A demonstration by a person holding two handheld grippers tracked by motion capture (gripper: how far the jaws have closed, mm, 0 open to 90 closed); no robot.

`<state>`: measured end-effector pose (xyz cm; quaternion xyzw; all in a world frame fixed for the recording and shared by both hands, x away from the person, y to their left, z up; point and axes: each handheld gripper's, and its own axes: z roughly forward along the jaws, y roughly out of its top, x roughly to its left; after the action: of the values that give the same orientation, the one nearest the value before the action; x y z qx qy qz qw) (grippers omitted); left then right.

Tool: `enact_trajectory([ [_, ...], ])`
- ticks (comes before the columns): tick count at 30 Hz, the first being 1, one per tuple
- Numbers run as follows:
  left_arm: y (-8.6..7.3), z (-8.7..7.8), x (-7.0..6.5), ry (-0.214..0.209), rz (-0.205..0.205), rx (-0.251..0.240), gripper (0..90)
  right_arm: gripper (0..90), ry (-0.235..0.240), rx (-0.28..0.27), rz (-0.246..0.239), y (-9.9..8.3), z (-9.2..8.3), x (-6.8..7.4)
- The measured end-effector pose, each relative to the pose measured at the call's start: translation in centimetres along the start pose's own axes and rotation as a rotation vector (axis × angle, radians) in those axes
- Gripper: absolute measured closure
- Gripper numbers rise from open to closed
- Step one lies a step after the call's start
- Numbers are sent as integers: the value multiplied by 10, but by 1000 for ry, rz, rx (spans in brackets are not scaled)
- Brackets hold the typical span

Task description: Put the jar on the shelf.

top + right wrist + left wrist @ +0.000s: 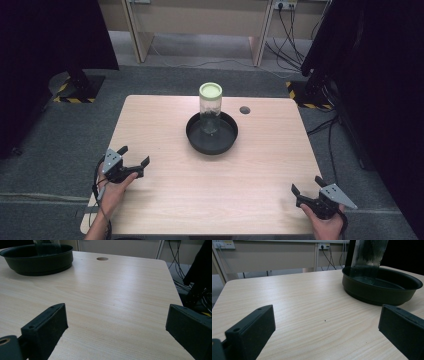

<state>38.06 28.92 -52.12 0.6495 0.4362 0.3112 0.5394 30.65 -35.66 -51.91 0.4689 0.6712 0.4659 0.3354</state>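
A clear jar (210,107) with a pale green lid stands upright inside a round black pan (196,140) near the middle of the wooden table (165,200). My left gripper (134,155) rests at the table's left front, held by a hand, jaws wide apart and empty. At the right front corner my right gripper (306,185) is likewise open with nothing between its jaws. The left gripper view has the pan (382,291) and the jar's lower part (369,253) ahead to the right. In the right gripper view the pan (37,262) lies far left.
A small round hole (244,110) sits in the tabletop behind the pan, also seen as the hole (102,258) in the right gripper view. Dark curtains, stand bases with hazard tape and cables surround the table on grey carpet.
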Motion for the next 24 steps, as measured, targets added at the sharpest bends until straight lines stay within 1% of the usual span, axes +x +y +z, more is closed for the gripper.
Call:
enact_trajectory([
  [7, -3, -1, 2, 12, 1, 4, 0, 39, 0, 0, -1, 0, 0, 0],
  [19, -9, -3, 2, 19, -6, 9, 0, 39, 0, -3, -1, 0, 0, 0],
  [24, -9, -3, 0, 22, 7, 9, 0, 39, 1, -3, -3, 0, 0, 0],
])
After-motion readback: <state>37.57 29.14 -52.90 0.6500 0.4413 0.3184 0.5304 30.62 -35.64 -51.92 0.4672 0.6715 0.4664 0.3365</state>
